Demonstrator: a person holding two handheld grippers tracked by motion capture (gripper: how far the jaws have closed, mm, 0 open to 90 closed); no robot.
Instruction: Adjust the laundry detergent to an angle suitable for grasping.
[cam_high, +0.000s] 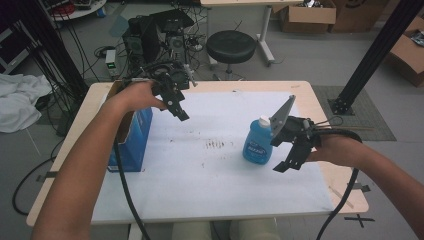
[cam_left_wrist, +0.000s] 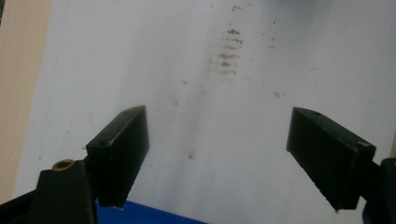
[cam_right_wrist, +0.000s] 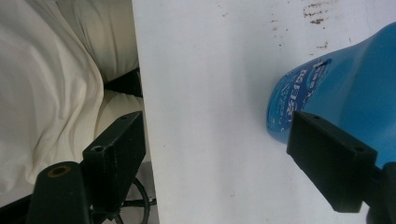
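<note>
While both my hands hang above it, the worktop (cam_high: 210, 200) spreads across the middle of the high view under its white sheet, marked by a patch of brown smudges (cam_high: 216, 145) near the centre. Next in size, the blue box (cam_high: 132, 140) stands at the left edge of the sheet, partly hidden behind my left forearm. The blue bottle (cam_high: 258, 142) with its white cap stands upright right of centre, and in the right hand-held gripper view it fills the right side of the frame, just beyond the right-hand jaw.

My right hand-held gripper (cam_high: 290, 159) sits just beside the bottle at the right of the high view, jaws spread wide and holding nothing; the bottle lies off to one side of the gap, not between the jaws. My left hand-held gripper (cam_high: 179, 111) hovers at the upper left, above the box, jaws likewise wide and empty, looking down at the smudged sheet.

The risk I see is with the right one: if I close or swing in from this offset, a single jaw could strike the bottle's side and tip it or push it across the smooth sheet. I'd want the bottle centred in the gap first
</note>
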